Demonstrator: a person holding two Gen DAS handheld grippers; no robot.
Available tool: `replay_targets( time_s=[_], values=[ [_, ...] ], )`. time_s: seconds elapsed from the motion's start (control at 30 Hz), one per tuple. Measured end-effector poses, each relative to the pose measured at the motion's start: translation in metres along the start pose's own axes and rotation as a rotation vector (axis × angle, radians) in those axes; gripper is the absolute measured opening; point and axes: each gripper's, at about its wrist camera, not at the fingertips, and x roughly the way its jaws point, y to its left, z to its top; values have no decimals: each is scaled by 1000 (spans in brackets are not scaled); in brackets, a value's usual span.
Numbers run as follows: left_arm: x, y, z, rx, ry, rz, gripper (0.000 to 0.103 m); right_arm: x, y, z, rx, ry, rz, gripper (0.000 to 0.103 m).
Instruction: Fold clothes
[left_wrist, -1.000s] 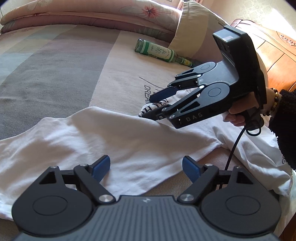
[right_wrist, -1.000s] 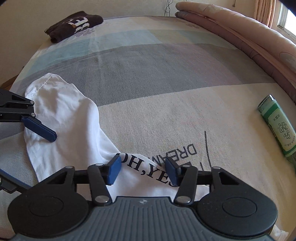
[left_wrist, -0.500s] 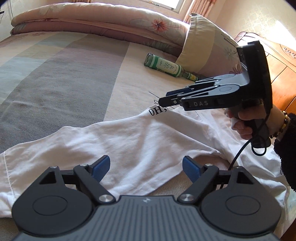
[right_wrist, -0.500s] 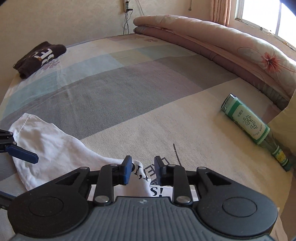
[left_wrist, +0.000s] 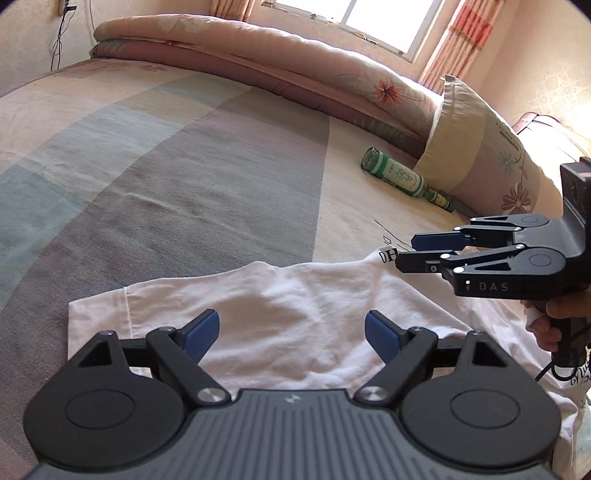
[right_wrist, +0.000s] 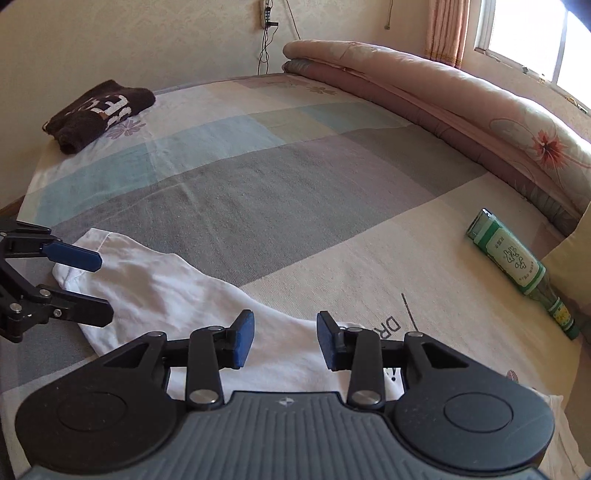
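A white T-shirt (left_wrist: 295, 295) with black lettering lies partly folded on the striped bed (left_wrist: 166, 184). Above its sleeve end my left gripper (left_wrist: 293, 332) hangs open, with nothing between its blue pads. To the right my right gripper (left_wrist: 406, 253) hovers just over the printed edge of the shirt. Its jaws are opening and the pads do not press on the cloth. In the right wrist view the T-shirt (right_wrist: 166, 291) shows below the gap of the right gripper (right_wrist: 286, 339), and the left gripper (right_wrist: 103, 287) stands wide at the left edge.
A green glass bottle (left_wrist: 402, 177) lies on the bed beside a pillow (left_wrist: 480, 155). A rolled quilt (left_wrist: 295, 62) runs along the far side. A folded dark brown garment (right_wrist: 99, 110) sits at the far corner. A person's hand (left_wrist: 550, 321) holds the right gripper.
The right gripper closed on the shirt's printed edge, then let go and drew off to the right. Both grippers have risen and tilted up. The shirt lies flatter.
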Motion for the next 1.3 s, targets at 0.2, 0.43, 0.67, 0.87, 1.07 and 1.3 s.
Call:
replay_targets(
  time_s=[0.2, 0.43, 0.67, 0.87, 1.07, 1.3],
  values=[
    [-9, 17, 5, -58, -25, -25, 86, 52, 18, 4, -7, 102, -53, 42],
    [-3, 14, 4, -37, -8, -40, 86, 17, 28, -19, -19, 67, -28, 42],
    [3, 8, 2, -18, 8, -18, 86, -16, -62, -22, 188, 39, -246, 42],
    [10, 3, 2, -6, 17, -16, 86, 2, -142, -41, 445, 138, -304, 43],
    [19, -7, 1, 23, 35, -17, 86, 42, -143, -41, 427, 160, -321, 55],
    [24, -9, 1, 27, 43, 3, 86, 47, -165, -25, 480, 99, -337, 60]
  ],
)
